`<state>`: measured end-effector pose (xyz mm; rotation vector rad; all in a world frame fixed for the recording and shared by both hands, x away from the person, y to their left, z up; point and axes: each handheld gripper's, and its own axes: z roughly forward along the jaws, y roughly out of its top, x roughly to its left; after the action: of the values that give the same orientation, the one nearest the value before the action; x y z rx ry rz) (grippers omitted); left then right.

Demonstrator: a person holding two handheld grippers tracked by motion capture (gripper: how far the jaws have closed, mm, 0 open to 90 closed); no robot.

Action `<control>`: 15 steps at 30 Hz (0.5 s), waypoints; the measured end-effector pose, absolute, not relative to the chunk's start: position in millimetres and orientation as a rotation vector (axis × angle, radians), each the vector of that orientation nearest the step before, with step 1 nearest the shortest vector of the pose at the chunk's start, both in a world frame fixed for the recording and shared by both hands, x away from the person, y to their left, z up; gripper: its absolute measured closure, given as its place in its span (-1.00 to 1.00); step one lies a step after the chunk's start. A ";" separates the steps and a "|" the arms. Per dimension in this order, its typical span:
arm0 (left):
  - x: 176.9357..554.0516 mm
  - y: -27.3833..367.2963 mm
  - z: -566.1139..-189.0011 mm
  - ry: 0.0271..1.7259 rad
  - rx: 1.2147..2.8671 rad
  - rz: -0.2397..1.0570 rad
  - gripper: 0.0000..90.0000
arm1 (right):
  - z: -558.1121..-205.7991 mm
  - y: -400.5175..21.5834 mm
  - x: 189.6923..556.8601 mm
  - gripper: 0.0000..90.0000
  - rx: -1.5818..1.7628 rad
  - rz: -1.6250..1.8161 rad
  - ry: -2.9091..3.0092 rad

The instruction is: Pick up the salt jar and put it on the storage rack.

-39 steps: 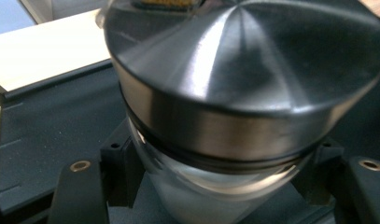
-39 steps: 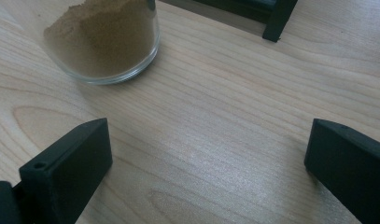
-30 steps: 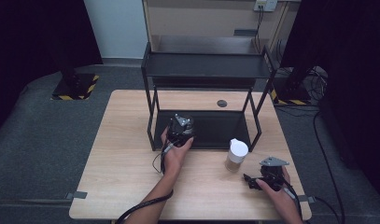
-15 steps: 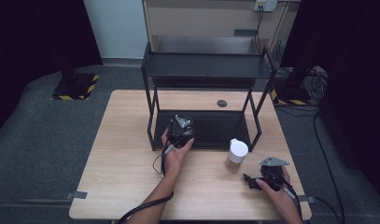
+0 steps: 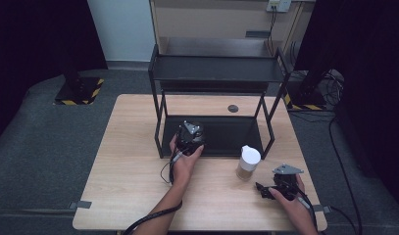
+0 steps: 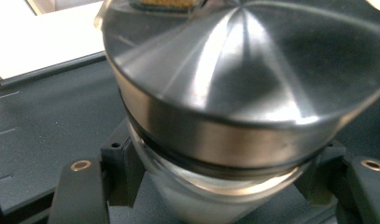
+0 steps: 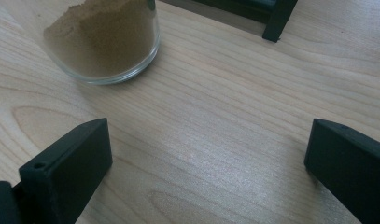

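Steel-lidded jar (image 6: 225,93) upright, long axis vertical.

Steel-lidded jar (image 6: 234,93) cut off by frame edges, powder jar (image 7: 108,42) top cropped, rack's shelf contents shadowed

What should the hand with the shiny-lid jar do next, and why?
Probably ease the left gripper open and draw it back. Its jaws are shut on the metal-lid jar, which seems to stand already on the rack's bottom shelf. The right gripper sits open on the table, near the white-lid jar of brown powder, likely the next one to grab.
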<state>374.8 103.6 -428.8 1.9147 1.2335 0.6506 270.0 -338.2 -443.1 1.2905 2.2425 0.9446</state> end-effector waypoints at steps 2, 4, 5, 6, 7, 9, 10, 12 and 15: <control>374.7 103.6 -429.0 1.232 1.916 0.652 -0.34 | -443.1 -338.2 270.0 -0.97 1.290 0.945 2.243; 375.5 103.6 -427.9 1.234 1.919 0.647 -0.35 | -443.1 -338.2 270.0 -0.97 1.290 0.945 2.243; 375.7 103.6 -427.6 1.234 1.921 0.647 -0.35 | -443.1 -338.2 270.0 -0.97 1.290 0.944 2.243; 375.8 102.2 -427.1 1.233 1.929 0.653 -0.35 | -443.1 -338.2 270.0 -0.97 1.290 0.945 2.243; 375.0 100.7 -426.6 1.222 1.940 0.669 -0.43 | -443.1 -338.2 270.0 -0.97 1.290 0.945 2.243; 373.7 100.1 -425.6 1.219 1.942 0.667 -0.56 | -443.1 -338.2 270.0 -0.97 1.290 0.944 2.243; 374.1 99.9 -424.5 1.224 1.945 0.656 -0.62 | -443.1 -338.2 270.0 -0.97 1.290 0.944 2.243; 373.9 99.1 -423.1 1.227 1.949 0.645 -0.74 | -443.1 -338.2 270.0 -0.97 1.290 0.945 2.242; 370.1 98.1 -421.0 1.231 1.938 0.655 -0.81 | -443.1 -338.1 270.0 -0.97 1.290 0.944 2.243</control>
<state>370.1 98.1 -421.0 1.9384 1.2312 0.6552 270.0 -338.1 -443.1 1.2899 2.2426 0.9443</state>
